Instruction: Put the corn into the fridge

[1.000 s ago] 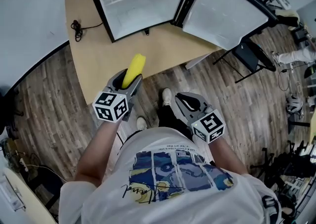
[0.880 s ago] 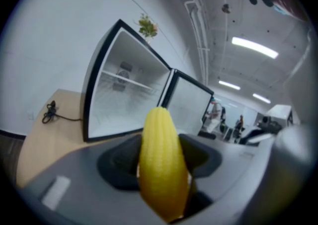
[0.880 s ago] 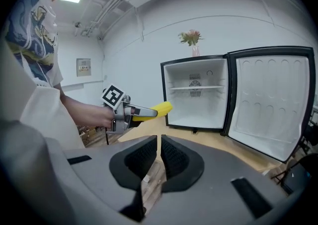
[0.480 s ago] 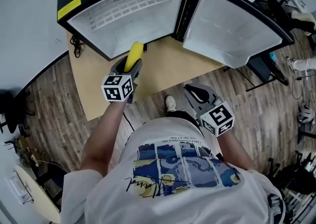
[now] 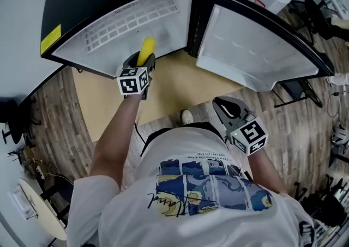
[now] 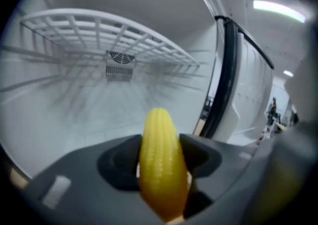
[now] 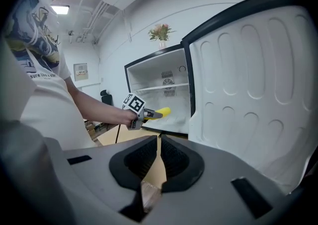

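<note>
Corn (image 5: 146, 50) first, from the head view: the yellow cob sticks out of the left gripper (image 5: 143, 61), tip forward, at the mouth of the open fridge (image 5: 109, 0). The fridge stands along the far edge of the desk (image 5: 180, 85). Its door (image 5: 256, 44) hangs wide to the right, past the desk's right edge. The right gripper (image 5: 229, 108) waits low by our body, off the desk's near edge.

In the left gripper view, we see the jaws standing fairly wide and clamped on the cob's lower half, so the tapered tip rises clear of them. Ahead lie the bare white floor of the fridge, the wire shelf (image 6: 99, 30) overhead and a vent (image 6: 120, 65) in the back wall. The cob touches none of them.

In the right gripper view, the jaws are drawn almost together with only a slit between them, and nothing is in it. Far off, the cob's tip reaches the fridge opening under the shelf.

We judge the cob light and stiff. Its kernel rows give the pads some bite, but the round, tapering body could roll or pivot. A hold across the thick middle suits it best. Set down, it may roll, so we would lay it flat before letting go.
</note>
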A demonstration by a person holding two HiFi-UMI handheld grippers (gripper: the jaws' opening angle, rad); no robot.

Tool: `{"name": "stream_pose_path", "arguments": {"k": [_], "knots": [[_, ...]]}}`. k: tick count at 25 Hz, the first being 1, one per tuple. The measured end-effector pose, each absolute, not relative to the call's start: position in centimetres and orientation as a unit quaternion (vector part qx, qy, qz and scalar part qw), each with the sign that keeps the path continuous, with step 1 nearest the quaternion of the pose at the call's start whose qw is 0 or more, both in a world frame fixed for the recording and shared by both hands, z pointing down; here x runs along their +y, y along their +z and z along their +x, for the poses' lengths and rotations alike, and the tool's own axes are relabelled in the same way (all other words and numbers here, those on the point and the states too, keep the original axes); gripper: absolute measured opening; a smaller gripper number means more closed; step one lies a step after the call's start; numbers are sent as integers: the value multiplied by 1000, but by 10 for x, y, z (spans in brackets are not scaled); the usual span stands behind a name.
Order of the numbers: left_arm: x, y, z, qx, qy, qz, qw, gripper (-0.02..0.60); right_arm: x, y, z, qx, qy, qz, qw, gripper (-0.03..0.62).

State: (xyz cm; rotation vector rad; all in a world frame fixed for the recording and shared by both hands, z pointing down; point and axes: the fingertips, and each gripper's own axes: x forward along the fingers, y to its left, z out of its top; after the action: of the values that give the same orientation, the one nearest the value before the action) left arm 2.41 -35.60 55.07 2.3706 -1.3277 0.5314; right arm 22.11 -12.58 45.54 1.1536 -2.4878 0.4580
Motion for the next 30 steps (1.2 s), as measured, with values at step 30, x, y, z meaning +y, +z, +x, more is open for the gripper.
{"name": "stream_pose_path", "arguments": {"k": [30], "knots": [[-496, 622, 56, -512, 267, 800, 163, 244, -168, 462, 276, -863, 190, 417, 213, 29]]}}
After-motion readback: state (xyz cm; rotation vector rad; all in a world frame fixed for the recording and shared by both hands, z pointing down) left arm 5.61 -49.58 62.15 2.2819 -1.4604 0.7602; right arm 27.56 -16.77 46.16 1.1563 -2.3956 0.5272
